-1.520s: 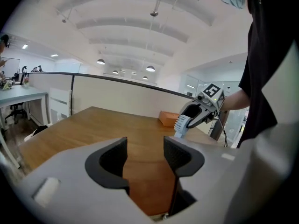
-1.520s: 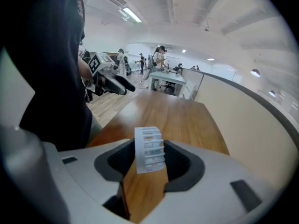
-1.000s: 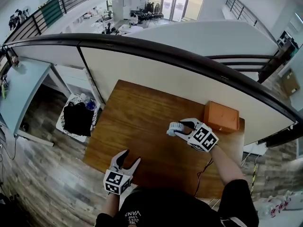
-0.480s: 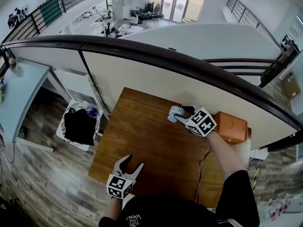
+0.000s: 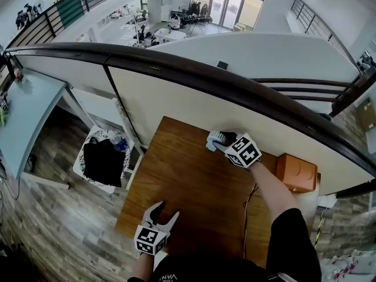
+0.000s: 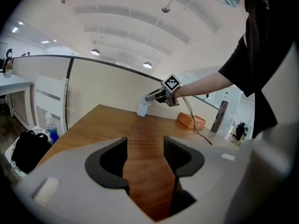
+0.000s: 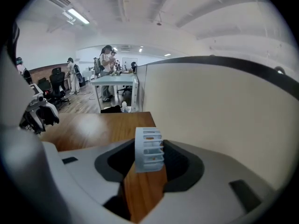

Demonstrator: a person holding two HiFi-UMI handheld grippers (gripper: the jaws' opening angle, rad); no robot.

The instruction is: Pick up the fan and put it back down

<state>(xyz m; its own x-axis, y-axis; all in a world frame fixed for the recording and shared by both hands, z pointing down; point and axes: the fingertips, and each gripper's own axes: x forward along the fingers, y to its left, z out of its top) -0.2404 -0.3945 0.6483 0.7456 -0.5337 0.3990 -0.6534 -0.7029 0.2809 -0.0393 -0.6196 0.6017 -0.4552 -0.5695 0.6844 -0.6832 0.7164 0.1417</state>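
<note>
Fan point(image 7: 149, 143): light, hard plastic; thin bars could snap.
Where: was at the table's point(image 5: 176, 175) far side, by the wall point(image 5: 194, 104).
Right claw point(image 7: 149, 155): held the fan by its sides.
Left claw point(image 6: 145, 148): wide, empty.

Left gripper point(image 6: 145, 148) jaws apart over the wooden table point(image 6: 103, 122)

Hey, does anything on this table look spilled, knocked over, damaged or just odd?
Nothing stands out. The small white fan is held in the right gripper by the partition, the orange box lies flat at the table's far corner, and nothing looks spilled or broken.
</note>
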